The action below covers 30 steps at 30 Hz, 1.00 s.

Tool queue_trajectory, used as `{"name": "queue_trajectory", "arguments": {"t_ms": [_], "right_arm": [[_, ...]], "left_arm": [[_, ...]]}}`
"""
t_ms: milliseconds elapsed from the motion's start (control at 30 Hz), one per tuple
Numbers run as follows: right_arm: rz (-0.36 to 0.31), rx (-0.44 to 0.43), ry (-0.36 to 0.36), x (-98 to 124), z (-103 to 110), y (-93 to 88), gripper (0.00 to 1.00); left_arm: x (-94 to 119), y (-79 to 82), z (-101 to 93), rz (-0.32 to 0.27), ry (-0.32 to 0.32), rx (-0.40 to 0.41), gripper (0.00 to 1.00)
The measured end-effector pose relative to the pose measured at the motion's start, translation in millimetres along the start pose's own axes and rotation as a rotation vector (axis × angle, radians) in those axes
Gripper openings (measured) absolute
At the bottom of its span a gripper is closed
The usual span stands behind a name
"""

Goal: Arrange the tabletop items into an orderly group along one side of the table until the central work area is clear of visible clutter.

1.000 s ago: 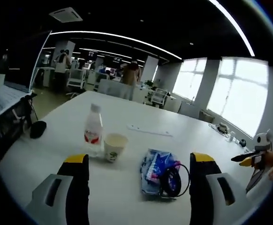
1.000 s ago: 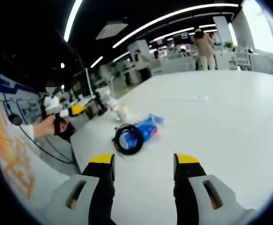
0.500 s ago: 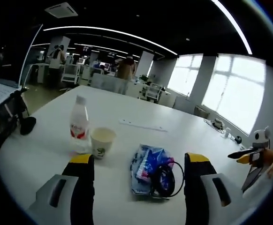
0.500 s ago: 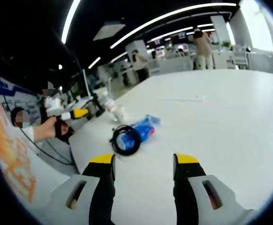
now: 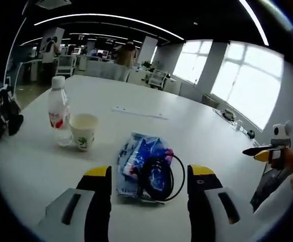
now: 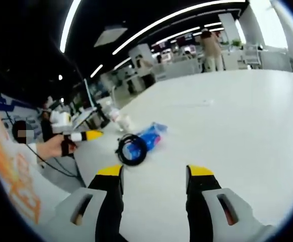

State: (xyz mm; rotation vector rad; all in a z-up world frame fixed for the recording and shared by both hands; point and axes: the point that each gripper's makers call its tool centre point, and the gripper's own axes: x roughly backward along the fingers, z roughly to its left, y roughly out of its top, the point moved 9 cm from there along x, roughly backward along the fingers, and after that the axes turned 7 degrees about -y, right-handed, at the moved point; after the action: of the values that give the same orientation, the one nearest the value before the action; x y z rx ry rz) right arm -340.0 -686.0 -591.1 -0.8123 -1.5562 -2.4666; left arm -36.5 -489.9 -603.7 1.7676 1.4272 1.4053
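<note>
A blue snack packet lies on the white table with a black cable coil on its near end. My left gripper is open, its yellow-tipped jaws standing either side of the packet and coil, close to them. Left of these stand a clear water bottle and a paper cup. The right gripper view shows the packet, the coil, the bottle and the cup further off. My right gripper is open over bare table.
A thin white strip lies beyond the packet. A hand holds the right gripper at the table's right edge. Seen from the right gripper, a hand brings the left gripper in from the left. Desks, chairs and people stand far behind.
The left gripper has moved forward and lower toward the packet and coil, which now sit between its jaws. The right gripper has barely moved. Both stay open.
</note>
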Motion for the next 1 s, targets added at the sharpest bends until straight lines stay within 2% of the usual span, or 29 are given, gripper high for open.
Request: {"name": "queue_trajectory", "arguments": {"t_ms": [100,200,267,300,400,500,600,667,700,800,1000], "right_arm": [[0.002,0.029,0.018,5,-8,2.8,0.48],[0.008,0.041,0.02,7,-21,3.8,0.48],[0.007,0.032,0.009,10,-27,6.9,0.48],[-0.002,0.031,0.005,11,-28,8.8,0.47],[-0.01,0.004,-0.018,11,-28,11.8,0.47],[-0.027,-0.016,-0.017,7,-25,12.6,0.47],[-0.003,-0.006,-0.012,-3,-21,9.2,0.46],[-0.005,0.015,-0.008,-5,-19,11.0,0.46],[-0.012,0.022,-0.007,-6,-18,11.9,0.46],[-0.02,0.012,-0.013,-10,-19,12.6,0.46],[-0.032,0.0,-0.037,-8,-21,14.9,0.45]], "left_arm": [[-3,-3.1,-7.1,0.006,0.027,-0.01,0.56],[-8,-11.8,-8.3,0.063,0.068,0.016,0.51],[-10,-12.4,-9.0,0.076,0.081,0.012,0.47],[-11,-12.7,-8.2,0.079,0.084,0.008,0.45],[-17,-16.0,0.6,0.117,0.12,0.064,0.39],[-25,-18.0,7.5,0.127,0.152,0.102,0.36],[-34,-21.7,11.4,0.141,0.145,0.159,0.36],[-40,-23.3,11.9,0.152,0.139,0.149,0.32],[-43,-24.4,11.3,0.178,0.125,0.12,0.29],[-50,-27.4,11.2,0.21,0.112,0.105,0.21],[-58,-34.7,12.8,0.256,0.105,0.106,0.15]]}}
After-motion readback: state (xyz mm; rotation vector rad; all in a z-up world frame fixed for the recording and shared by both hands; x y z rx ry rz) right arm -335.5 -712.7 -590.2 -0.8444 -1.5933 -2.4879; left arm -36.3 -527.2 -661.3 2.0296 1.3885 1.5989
